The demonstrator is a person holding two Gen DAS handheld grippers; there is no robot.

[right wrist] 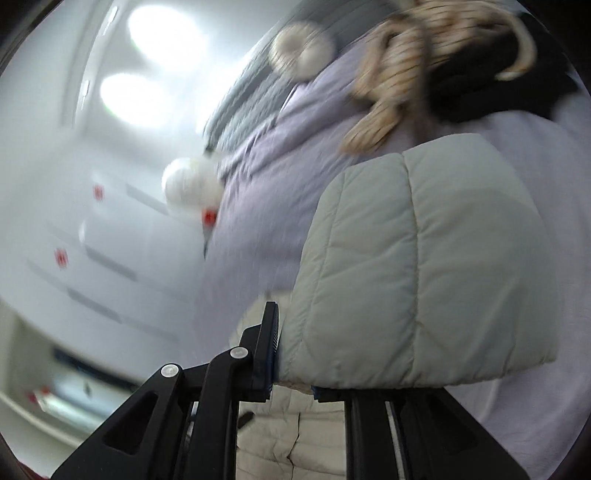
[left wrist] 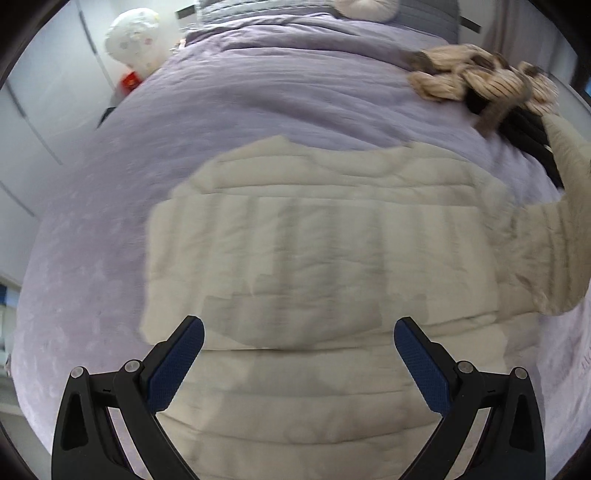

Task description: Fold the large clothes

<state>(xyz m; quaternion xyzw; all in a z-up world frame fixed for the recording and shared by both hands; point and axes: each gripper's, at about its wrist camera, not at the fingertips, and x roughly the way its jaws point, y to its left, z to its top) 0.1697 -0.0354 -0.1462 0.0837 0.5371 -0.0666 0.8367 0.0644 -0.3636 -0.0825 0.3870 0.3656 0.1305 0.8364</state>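
A cream quilted puffer jacket (left wrist: 317, 251) lies spread flat on the lilac bed cover (left wrist: 258, 92). My left gripper (left wrist: 299, 354) is open and empty, hovering over the jacket's near part. One jacket sleeve (left wrist: 554, 236) is lifted at the right edge of the left wrist view. In the right wrist view my right gripper (right wrist: 295, 354) is shut on that sleeve (right wrist: 424, 266), which drapes over the right finger and hides it. The jacket body (right wrist: 295, 435) shows below.
A heap of striped beige and dark clothes (left wrist: 491, 81) lies at the bed's far right, also in the right wrist view (right wrist: 436, 62). A white stuffed toy (left wrist: 135, 40) sits at the bed's far left. Grey pillows (left wrist: 258, 11) and white wardrobes (right wrist: 92, 240) stand beyond.
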